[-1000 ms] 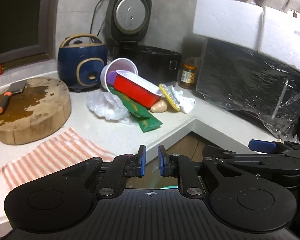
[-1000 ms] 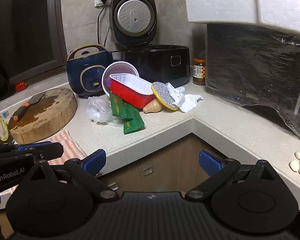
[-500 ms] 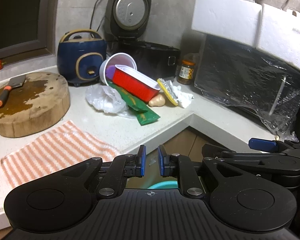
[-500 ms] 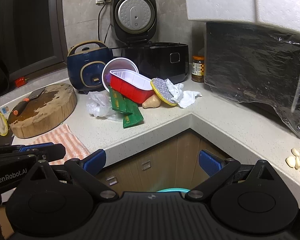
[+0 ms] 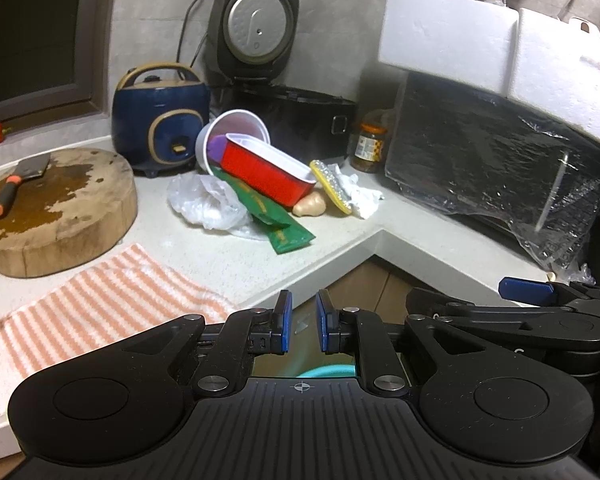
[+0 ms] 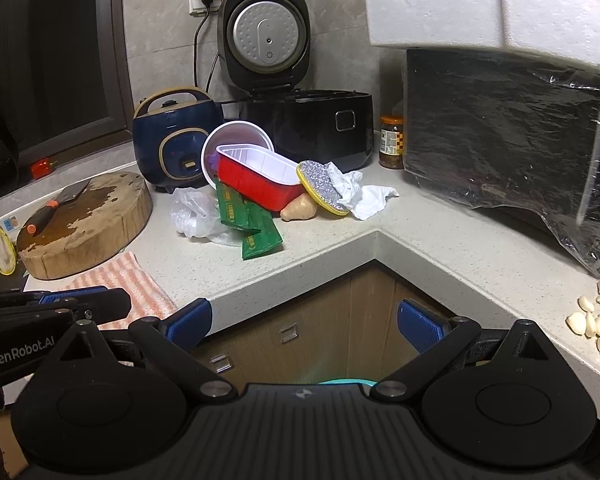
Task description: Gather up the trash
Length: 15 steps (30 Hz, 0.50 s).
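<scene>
The desk is seen wrapping an inner corner, and the trash is heaped deep in that corner, presumably gathered for one pick-up; a red tray is propped on green wrappers, with a white cup behind and crumpled tissue beside; the left hand-held gripper is kept nearly closed and empty; the right hand-held gripper is held wide, empty; both are held well short of the heap, off the desk edge

The tray leans on the cup, packets beneath, chopping block left.
</scene>
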Each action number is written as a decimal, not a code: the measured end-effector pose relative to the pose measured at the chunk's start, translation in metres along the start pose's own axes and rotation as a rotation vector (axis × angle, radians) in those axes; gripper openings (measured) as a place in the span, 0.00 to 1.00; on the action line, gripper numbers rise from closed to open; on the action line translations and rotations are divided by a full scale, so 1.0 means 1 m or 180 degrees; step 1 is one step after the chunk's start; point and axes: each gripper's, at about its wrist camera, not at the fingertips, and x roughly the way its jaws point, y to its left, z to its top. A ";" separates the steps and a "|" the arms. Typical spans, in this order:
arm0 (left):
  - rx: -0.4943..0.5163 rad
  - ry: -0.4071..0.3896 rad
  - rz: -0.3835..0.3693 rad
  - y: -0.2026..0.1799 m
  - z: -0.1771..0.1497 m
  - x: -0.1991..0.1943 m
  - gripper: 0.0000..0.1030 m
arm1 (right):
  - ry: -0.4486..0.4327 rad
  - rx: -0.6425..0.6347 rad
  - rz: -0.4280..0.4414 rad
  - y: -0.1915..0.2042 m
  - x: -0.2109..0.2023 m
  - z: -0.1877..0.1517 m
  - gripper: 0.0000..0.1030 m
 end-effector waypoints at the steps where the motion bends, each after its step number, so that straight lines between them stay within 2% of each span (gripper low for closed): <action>1: 0.0004 -0.0004 0.0000 0.000 0.001 0.000 0.16 | -0.0002 0.0002 -0.0003 0.000 0.000 0.000 0.97; 15: 0.0089 -0.0025 -0.0033 -0.002 -0.001 0.000 0.16 | -0.0064 0.0057 0.0007 -0.004 -0.004 0.001 0.97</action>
